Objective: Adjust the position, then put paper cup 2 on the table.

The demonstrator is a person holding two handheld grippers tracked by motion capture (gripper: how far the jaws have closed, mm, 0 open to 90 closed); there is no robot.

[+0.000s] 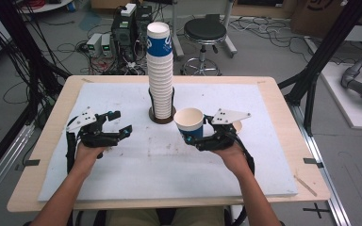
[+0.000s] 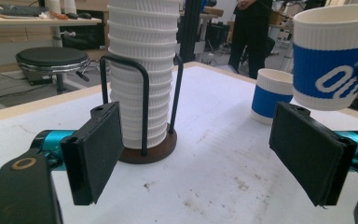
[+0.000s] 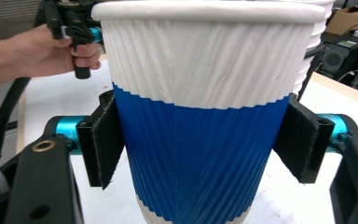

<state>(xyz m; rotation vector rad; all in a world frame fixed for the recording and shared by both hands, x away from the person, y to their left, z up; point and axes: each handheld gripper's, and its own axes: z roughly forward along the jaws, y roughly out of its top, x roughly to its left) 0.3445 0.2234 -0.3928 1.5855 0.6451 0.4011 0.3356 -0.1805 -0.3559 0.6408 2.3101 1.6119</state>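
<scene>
Stained white board [image 1: 122, 174], wooden table [image 1: 306, 155], cabled grey floor [image 1: 268, 52], black stool [image 1: 205, 30]

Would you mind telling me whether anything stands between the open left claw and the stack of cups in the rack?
Nothing visible does: from the left claw, bare white board runs straight to the stack of cups.

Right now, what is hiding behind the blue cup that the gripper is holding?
Behind the blue cup held by the right gripper, part of another cup peeks out on the table. The gripper's grey plate covers most of it.
</scene>
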